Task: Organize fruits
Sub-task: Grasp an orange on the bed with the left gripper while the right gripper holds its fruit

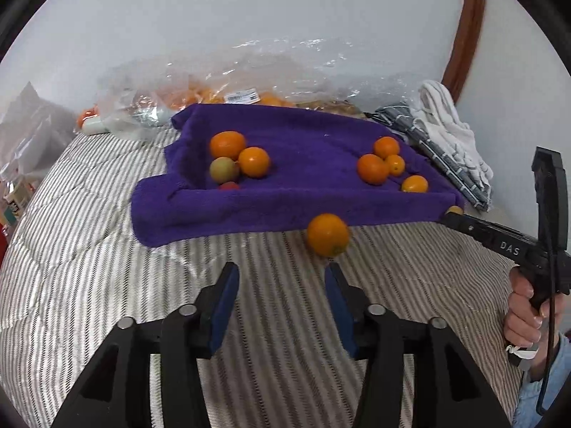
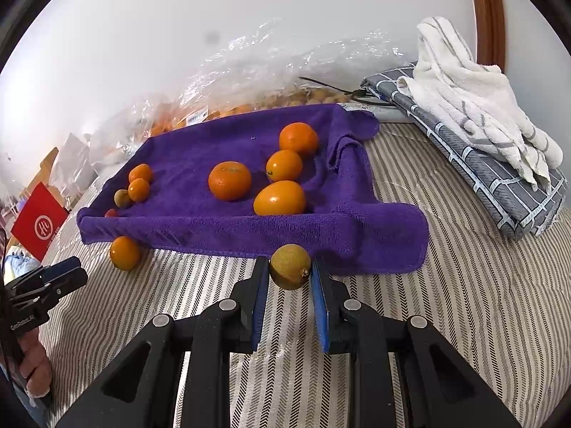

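A purple towel [image 1: 307, 164] [image 2: 228, 228] lies on the striped bedspread with several oranges on it in a left group [image 1: 253, 161] and a right group [image 2: 229, 180]. One orange [image 1: 327, 234] [image 2: 124, 252] sits on the bedspread at the towel's front edge, just ahead of my open, empty left gripper [image 1: 282, 278]. My right gripper [image 2: 289, 267] is shut on a yellow-green fruit [image 2: 289, 266] at the towel's front right edge; it also shows in the left wrist view [image 1: 454, 210].
Clear plastic bags of fruit [image 1: 228, 89] lie behind the towel against the wall. A folded grey cloth [image 2: 499, 192] with a white towel [image 2: 474, 100] on it lies to the right. A red box [image 2: 37, 223] stands at the left.
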